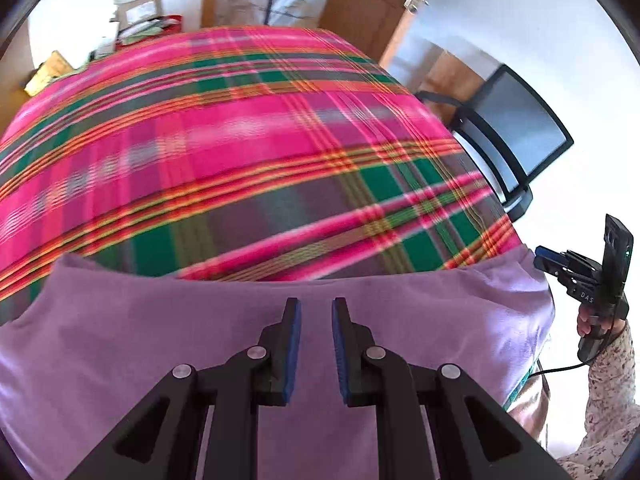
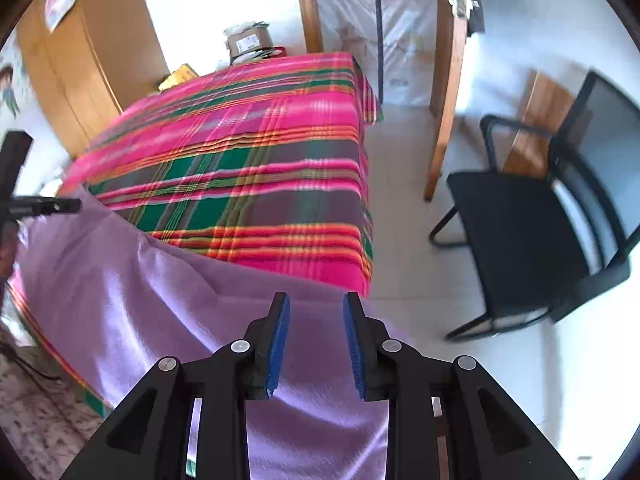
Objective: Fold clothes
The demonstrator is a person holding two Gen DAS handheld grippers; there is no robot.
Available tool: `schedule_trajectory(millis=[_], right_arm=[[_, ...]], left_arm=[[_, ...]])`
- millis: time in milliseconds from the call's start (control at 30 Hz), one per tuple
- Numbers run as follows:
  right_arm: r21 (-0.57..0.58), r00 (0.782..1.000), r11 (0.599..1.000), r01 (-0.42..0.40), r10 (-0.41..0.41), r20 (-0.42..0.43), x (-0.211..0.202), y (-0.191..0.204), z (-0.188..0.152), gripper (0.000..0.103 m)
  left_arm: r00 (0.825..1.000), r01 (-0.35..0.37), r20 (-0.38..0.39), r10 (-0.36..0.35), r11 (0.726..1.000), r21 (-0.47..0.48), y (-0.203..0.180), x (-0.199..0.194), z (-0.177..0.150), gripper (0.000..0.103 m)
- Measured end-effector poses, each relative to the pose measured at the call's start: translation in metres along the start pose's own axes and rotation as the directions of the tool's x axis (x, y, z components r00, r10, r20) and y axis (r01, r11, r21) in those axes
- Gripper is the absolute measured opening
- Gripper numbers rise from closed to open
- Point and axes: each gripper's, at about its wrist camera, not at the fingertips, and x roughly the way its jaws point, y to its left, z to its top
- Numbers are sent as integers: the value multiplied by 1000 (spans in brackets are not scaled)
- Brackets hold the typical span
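Lilac garment (image 2: pixel 132 280), plain and softly creased, spread over the near end of the pink-and-green plaid tablecloth (image 2: pixel 248 168), its right edge hanging off the table corner. Left gripper (image 1: pixel 316 344) parted above the fabric with nothing between the blue pads; right gripper (image 2: pixel 316 344) released too, standing wider over the garment's overhanging edge. To the right, bare tiled floor (image 2: pixel 404 208) and a black chair (image 2: pixel 532 232) well apart from the table; "DAS" legible on the right gripper's body in the left view.

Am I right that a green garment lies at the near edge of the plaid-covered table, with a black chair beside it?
Not quite: the garment is purple, not green, as the right wrist view shows. It does lie at the near edge of the plaid-covered table, with the black chair beside it.
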Motion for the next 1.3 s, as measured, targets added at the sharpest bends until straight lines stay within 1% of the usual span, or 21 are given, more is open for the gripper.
schedule_trajectory(millis=[100, 200, 300, 567, 667, 733, 900, 967, 1033, 1067, 1133, 1267, 1300], right_arm=[[-9, 999, 999, -39, 39, -16, 6, -3, -2, 34], [-16, 998, 998, -59, 58, -15, 9, -8, -2, 34], [-34, 1000, 999, -24, 24, -20, 12, -11, -1, 35], [-62, 1000, 998, -22, 22, -5, 11, -10, -2, 35], [-63, 1000, 998, -3, 3, -1, 11, -9, -2, 26], [-67, 1000, 998, 13, -12, 13, 9, -8, -2, 9], [-51, 999, 998, 29, -27, 44, 5, -10, -4, 6], [-32, 996, 998, 60, -58, 73, 0, -12, -3, 6], [-7, 992, 998, 64, -63, 108, -7, -14, -2, 6], [-1, 989, 997, 79, -78, 124, -9, -14, -1, 6], [0, 989, 996, 84, -84, 122, -6, -14, 2, 6], [5, 993, 995, 96, -96, 70, 12, -15, 2, 6], [12, 993, 996, 93, -93, 73, 13, -15, 1, 6]], left_arm=[[1000, 11, -28, -11, 1000, 19, -12, 13, 4, 16], [999, 12, -44, -11, 1000, 28, -20, 19, 5, 16], [998, 1, -56, 0, 1000, 25, -22, 25, 8, 16], [998, -19, -64, 21, 999, 32, -27, 29, 7, 16], [998, -18, -64, 19, 999, 26, -26, 28, 7, 16], [998, -15, -65, 16, 1000, 21, -26, 28, 7, 16], [998, -17, -65, 19, 1000, 21, -26, 28, 7, 16], [998, -16, -64, 17, 1000, 16, -26, 29, 8, 16], [998, -13, -60, 14, 1000, 11, -25, 28, 7, 16], [998, -15, -57, 16, 1000, 11, -25, 28, 7, 16], [998, -19, -52, 20, 1000, 12, -26, 28, 7, 16], [999, -24, -44, 25, 1000, 20, -27, 27, 4, 16], [999, -23, -44, 24, 999, 22, -27, 27, 4, 16]])
